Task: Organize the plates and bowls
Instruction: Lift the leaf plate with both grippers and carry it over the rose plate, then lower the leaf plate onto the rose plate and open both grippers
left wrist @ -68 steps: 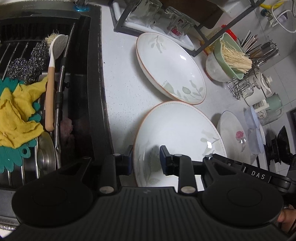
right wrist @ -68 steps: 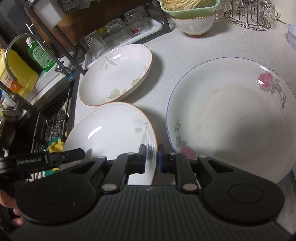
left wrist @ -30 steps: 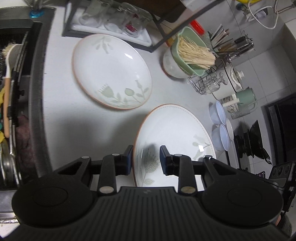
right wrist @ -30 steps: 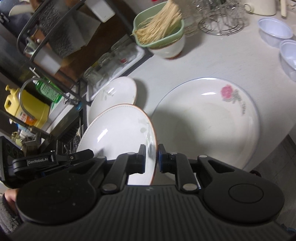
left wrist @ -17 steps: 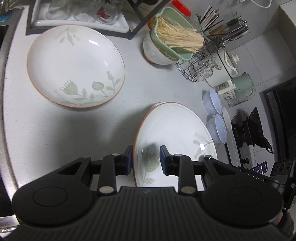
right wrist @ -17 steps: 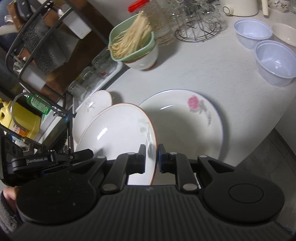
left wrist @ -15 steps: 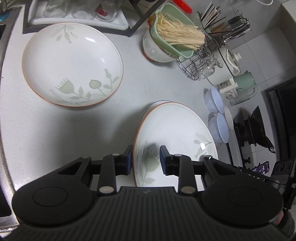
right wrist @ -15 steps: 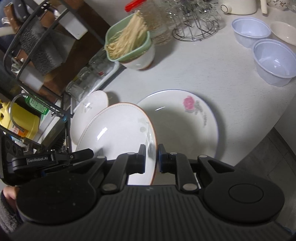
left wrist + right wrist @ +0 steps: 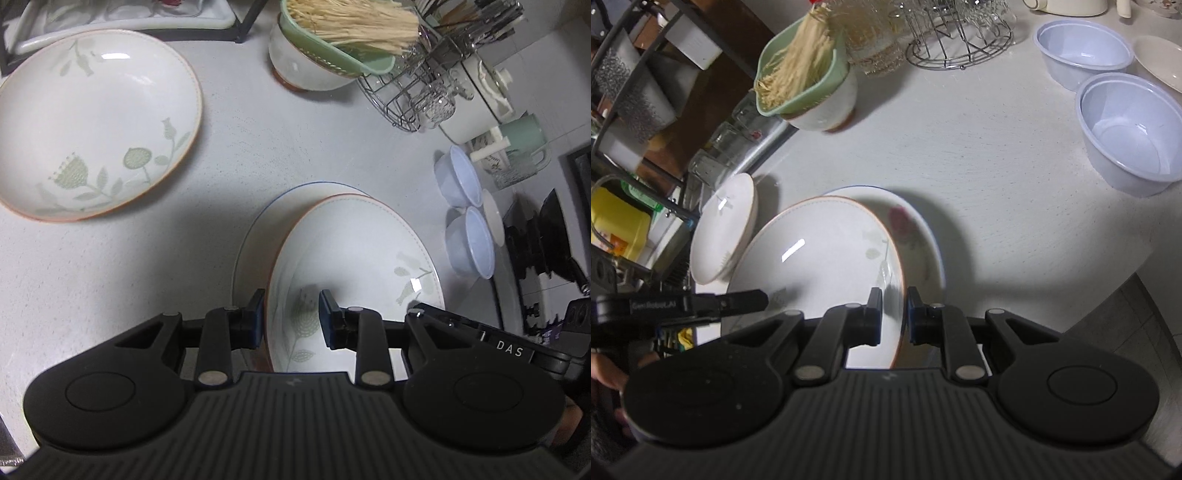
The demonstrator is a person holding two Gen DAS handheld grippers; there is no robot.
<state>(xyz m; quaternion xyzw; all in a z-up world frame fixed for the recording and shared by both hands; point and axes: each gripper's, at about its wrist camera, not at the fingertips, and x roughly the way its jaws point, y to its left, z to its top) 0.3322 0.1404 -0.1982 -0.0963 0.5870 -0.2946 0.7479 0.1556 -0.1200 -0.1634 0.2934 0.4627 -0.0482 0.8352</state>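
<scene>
A white plate with an orange rim and green leaf print [image 9: 351, 254] [image 9: 816, 254] hangs between both grippers. My left gripper [image 9: 291, 317] is shut on its near-left rim. On the opposite edge my right gripper [image 9: 892, 314] is shut on the rim too. The plate hovers over a larger blue-rimmed plate with a rose [image 9: 258, 229] [image 9: 916, 229] lying on the white counter. A second leaf-print plate [image 9: 92, 125] [image 9: 724, 229] rests to the left near the rack.
Two pale blue plastic bowls [image 9: 1130, 129] [image 9: 469, 240] and a small white dish [image 9: 1160, 62] stand to the right. A white bowl holding a green basket of sticks [image 9: 325, 55] [image 9: 809, 88], a wire rack [image 9: 417, 96] and a glass tray [image 9: 738, 144] line the back. The counter edge drops off at right [image 9: 1126, 273].
Both grippers carried the leaf-print plate to the right and lower, from beside the rose plate to over it. The sink has left the left wrist view.
</scene>
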